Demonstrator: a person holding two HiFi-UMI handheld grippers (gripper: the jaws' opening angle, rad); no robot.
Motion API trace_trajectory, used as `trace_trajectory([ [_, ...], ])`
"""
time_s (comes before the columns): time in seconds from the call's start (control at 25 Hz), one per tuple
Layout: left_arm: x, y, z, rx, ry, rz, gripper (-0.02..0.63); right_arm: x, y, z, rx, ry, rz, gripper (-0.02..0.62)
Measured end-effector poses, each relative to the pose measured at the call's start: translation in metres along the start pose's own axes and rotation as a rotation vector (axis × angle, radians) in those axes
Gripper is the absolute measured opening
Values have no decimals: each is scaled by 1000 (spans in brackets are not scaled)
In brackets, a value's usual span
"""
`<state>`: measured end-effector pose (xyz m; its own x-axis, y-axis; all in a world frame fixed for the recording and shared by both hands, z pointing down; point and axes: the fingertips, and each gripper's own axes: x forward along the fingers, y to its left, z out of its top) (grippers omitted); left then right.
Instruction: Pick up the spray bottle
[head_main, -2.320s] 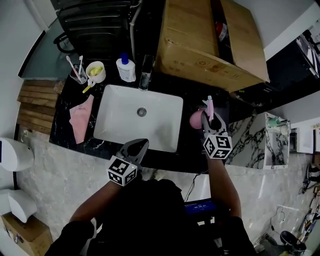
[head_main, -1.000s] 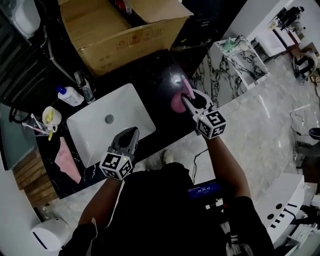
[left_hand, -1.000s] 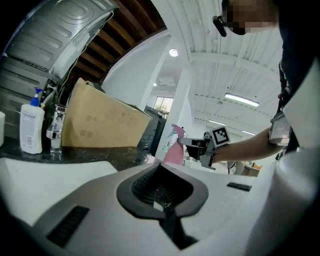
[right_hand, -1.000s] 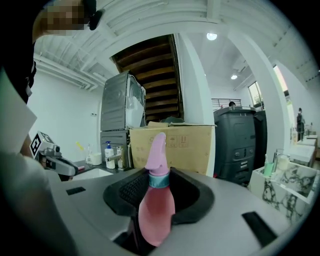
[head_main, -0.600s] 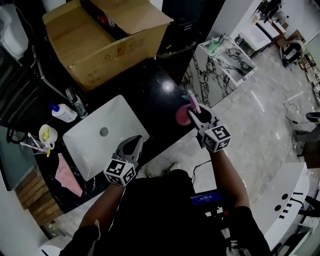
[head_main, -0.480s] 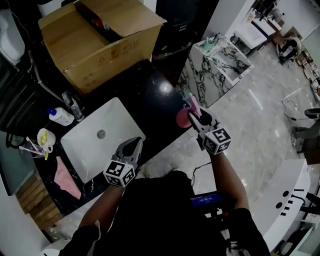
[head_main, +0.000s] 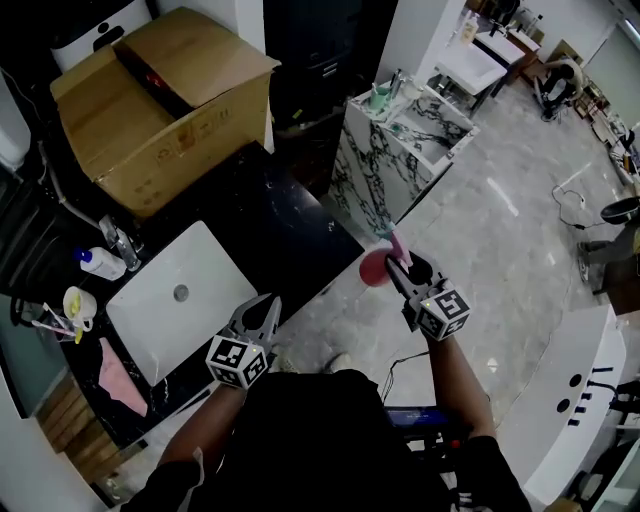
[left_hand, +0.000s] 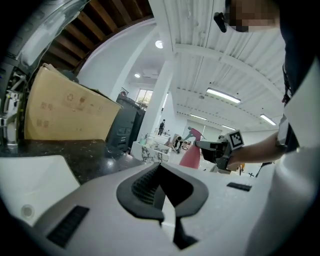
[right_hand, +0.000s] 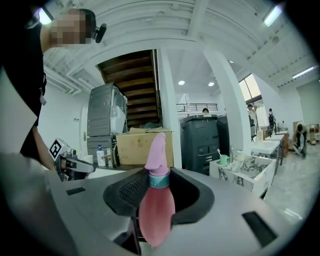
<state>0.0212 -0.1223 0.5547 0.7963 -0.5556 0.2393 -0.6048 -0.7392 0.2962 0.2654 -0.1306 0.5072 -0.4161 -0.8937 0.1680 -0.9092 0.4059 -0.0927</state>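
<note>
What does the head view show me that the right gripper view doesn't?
Only the head view: the pink cloth beside the sink. Only the right gripper view: the wooden stairs and the ceiling lights. Both: the pink spray bottle clamped in the right claw, the cardboard box and the left claw.

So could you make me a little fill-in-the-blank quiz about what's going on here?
The right tongs clamp a spray bottle coloured ___.
The left tongs hold ___.
The sink set in the black counter is ___ in colour.
The cardboard box has its top flaps ___.
Missing words: pink; nothing; white; open.
</note>
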Motion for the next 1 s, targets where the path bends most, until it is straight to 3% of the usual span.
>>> trace_trajectory([
  [0.56,72,-66,-1,62,45,-74,8,-96,-61,-25,45,-8,-73,147],
  [1.0,101,-109,-3,83,53,-111,8,-118,-76,-31,38,-14,-36,147],
])
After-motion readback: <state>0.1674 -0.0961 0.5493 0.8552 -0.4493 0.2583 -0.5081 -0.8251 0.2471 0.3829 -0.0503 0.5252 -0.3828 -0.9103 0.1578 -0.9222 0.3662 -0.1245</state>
